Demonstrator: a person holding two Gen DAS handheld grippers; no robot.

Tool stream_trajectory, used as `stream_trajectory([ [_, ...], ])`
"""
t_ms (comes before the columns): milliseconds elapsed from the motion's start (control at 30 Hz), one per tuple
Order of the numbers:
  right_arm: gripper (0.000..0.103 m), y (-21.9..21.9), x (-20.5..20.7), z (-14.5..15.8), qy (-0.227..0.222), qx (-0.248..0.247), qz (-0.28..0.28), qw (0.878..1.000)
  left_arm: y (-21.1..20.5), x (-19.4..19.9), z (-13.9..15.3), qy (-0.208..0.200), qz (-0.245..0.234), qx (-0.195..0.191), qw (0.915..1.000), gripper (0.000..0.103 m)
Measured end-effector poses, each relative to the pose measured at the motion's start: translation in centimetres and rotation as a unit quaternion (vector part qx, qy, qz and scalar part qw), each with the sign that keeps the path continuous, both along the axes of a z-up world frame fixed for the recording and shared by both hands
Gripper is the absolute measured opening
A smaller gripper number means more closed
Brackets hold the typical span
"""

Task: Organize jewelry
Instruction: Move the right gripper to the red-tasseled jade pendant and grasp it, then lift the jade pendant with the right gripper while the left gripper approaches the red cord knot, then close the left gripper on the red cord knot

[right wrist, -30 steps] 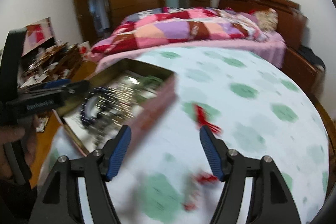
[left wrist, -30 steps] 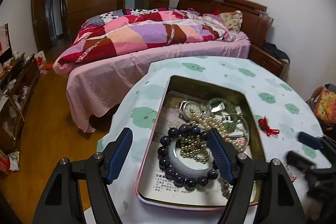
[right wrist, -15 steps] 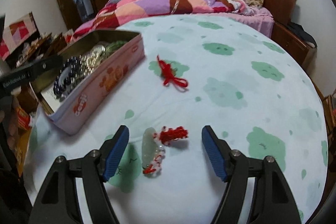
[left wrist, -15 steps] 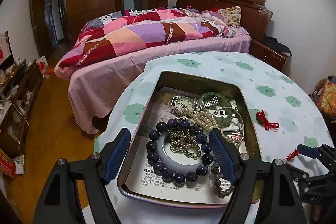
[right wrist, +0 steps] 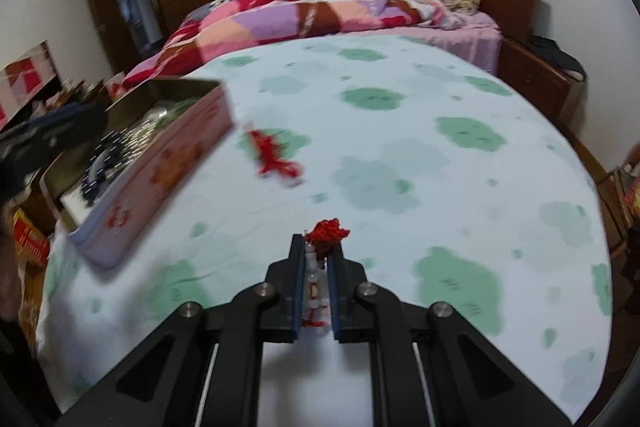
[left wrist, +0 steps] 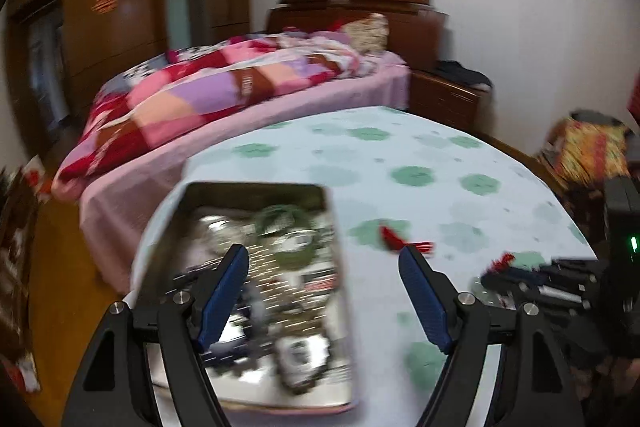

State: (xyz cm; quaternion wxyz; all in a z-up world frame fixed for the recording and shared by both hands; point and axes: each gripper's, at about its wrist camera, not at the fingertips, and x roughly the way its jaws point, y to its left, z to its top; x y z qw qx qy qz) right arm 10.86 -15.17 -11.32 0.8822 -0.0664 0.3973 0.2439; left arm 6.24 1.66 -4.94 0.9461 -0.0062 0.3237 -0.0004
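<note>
A pink metal tin (left wrist: 340, 267) (right wrist: 160, 167) full of bracelets, beads and a watch sits at the table's left side. My left gripper (left wrist: 322, 267) is open, above the tin's right edge. My right gripper (right wrist: 318, 251) is shut on a pale jade pendant with a red knotted cord (right wrist: 326, 233), just above the tablecloth; it also shows in the left wrist view (left wrist: 500, 273). A second red cord ornament (right wrist: 274, 157) (left wrist: 400, 241) lies on the cloth right of the tin.
The round table (right wrist: 440, 147) has a white cloth with green patches. A bed with a patchwork quilt (right wrist: 320, 11) stands behind it. A wooden nightstand (left wrist: 444, 99) and a colourful bag (left wrist: 588, 147) are at the right.
My right gripper has shut on the jade pendant that lay between its fingers. My left gripper has swung right, from over the tin's middle to its right edge.
</note>
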Motion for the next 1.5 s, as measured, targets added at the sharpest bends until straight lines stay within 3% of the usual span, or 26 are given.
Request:
stream_trajectory([
  [200, 0.012, -3.6, 2.0, 0.4, -0.008, 0.011, -0.053, 0.998, -4.3, 2.7, -1.1, 0.021, -0.051, 0.023, 0.9982, 0.077],
  [433, 0.012, -4.3, 1.9, 0.5, -0.004, 0.026, -0.057, 0.998, -5.4, 5.8, -2.8, 0.064, -0.060, -0.014, 0.9960, 0.077],
  [633, 0.012, -4.6, 1.8, 0.5, -0.001, 0.032, -0.057, 0.998, -6.2, 7.4, -4.7, 0.101, -0.060, -0.019, 0.9928, 0.074],
  [933, 0.012, -4.5, 1.8, 0.4, 0.002, 0.031, -0.053, 0.998, -6.9, 8.2, -5.0, 0.094, -0.044, 0.009, 0.9945, 0.074],
  [1067, 0.012, -4.5, 1.8, 0.5, 0.003, 0.031, -0.052, 0.998, -7.1, 8.0, -5.1, 0.092, -0.050, 0.006, 0.9945, 0.061],
  [1233, 0.012, -4.4, 1.8, 0.4, 0.004, 0.030, -0.051, 0.998, -7.3, 8.1, -5.4, 0.100, -0.052, 0.004, 0.9936, 0.060],
  [1367, 0.012, -4.3, 1.8, 0.3, 0.003, 0.029, -0.050, 0.998, -6.6, 9.1, -6.2, 0.130, -0.051, -0.024, 0.9899, 0.050],
  [1433, 0.012, -4.3, 1.8, 0.3, 0.004, 0.029, -0.050, 0.998, -6.2, 9.1, -6.2, 0.127, -0.052, -0.037, 0.9899, 0.037],
  [1500, 0.012, -4.3, 1.8, 0.3, 0.004, 0.030, -0.050, 0.998, -6.3, 9.0, -6.3, 0.130, -0.064, -0.045, 0.9884, 0.004],
])
